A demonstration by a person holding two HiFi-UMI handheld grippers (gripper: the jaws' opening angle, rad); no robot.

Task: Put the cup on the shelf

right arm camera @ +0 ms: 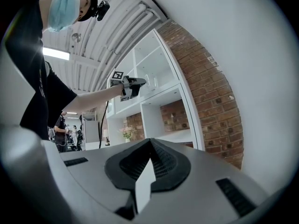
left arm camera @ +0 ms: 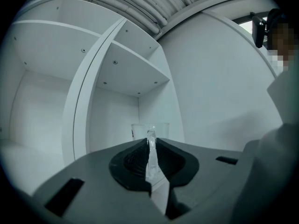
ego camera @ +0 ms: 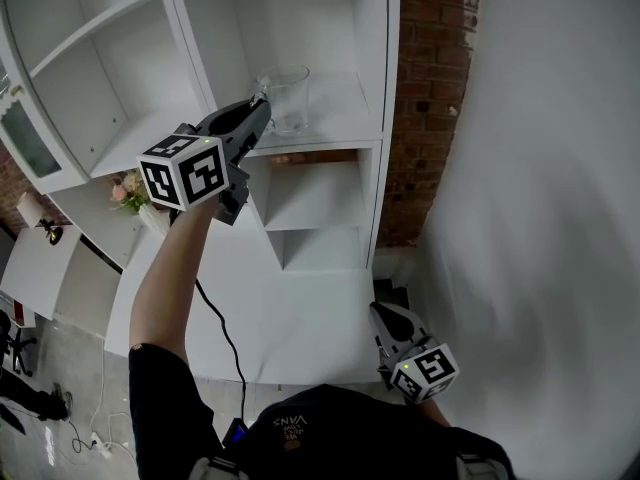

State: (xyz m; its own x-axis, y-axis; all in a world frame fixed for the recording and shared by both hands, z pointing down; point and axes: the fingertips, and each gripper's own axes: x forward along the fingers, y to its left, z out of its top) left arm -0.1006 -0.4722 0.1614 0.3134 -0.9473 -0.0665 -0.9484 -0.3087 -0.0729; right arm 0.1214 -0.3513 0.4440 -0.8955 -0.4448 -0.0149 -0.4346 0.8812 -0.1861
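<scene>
A clear glass cup (ego camera: 287, 96) stands upright on a board of the white shelf unit (ego camera: 345, 118), in the right-hand compartment. My left gripper (ego camera: 262, 108) reaches up to it from the left and is shut on the cup's handle. In the left gripper view the glass handle (left arm camera: 151, 153) is pinched between the jaws, with the cup's body (left arm camera: 161, 129) just beyond. My right gripper (ego camera: 385, 315) hangs low by the wall, shut and empty. In the right gripper view its jaws (right arm camera: 150, 143) meet, with the cup (right arm camera: 152, 81) and left gripper (right arm camera: 130, 86) far off.
A red brick wall (ego camera: 430, 98) borders the shelf unit on the right, then a plain white wall (ego camera: 540, 218). Pink flowers (ego camera: 130, 190) sit at the lower left. A white cabinet top (ego camera: 300, 318) lies below the compartments. A black cable (ego camera: 225, 338) hangs from the left arm.
</scene>
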